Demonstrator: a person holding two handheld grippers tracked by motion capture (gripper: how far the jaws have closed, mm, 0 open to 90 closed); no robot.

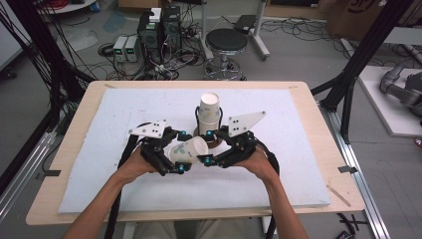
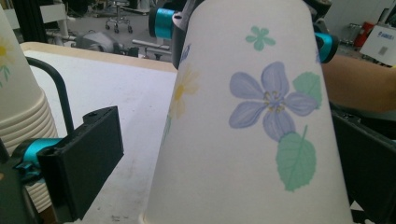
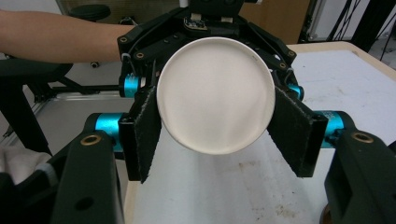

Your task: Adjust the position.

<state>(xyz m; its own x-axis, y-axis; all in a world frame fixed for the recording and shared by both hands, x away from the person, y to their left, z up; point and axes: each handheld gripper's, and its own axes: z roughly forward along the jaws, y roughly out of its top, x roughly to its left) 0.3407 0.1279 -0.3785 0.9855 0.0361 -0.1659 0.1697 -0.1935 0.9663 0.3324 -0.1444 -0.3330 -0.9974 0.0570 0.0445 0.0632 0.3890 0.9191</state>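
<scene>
My left gripper (image 1: 175, 160) grips a paper cup (image 1: 188, 149), which lies on its side between the jaws with its base pointing toward my right gripper (image 1: 210, 146). In the left gripper view the cup (image 2: 247, 126) stands right in front of the camera, its flower print facing me; the left pad (image 2: 86, 156) sits a little clear of the cup wall there, and the right jaw's contact is hidden at the frame edge. In the right gripper view, though, the left gripper's two pads (image 3: 147, 133) press both sides of the cup (image 3: 215, 95), whose round white base faces my right gripper.

My right gripper is spread wide, holding nothing; its jaws rise at either side of that view, apart from the cup.

Just beyond my right gripper, a stack of cups (image 1: 209, 112) stands upright in a black wire holder (image 1: 197, 119) on the white mat (image 1: 124, 104). The same stack (image 2: 21, 100) sits to the left of my left gripper in its own view.
</scene>
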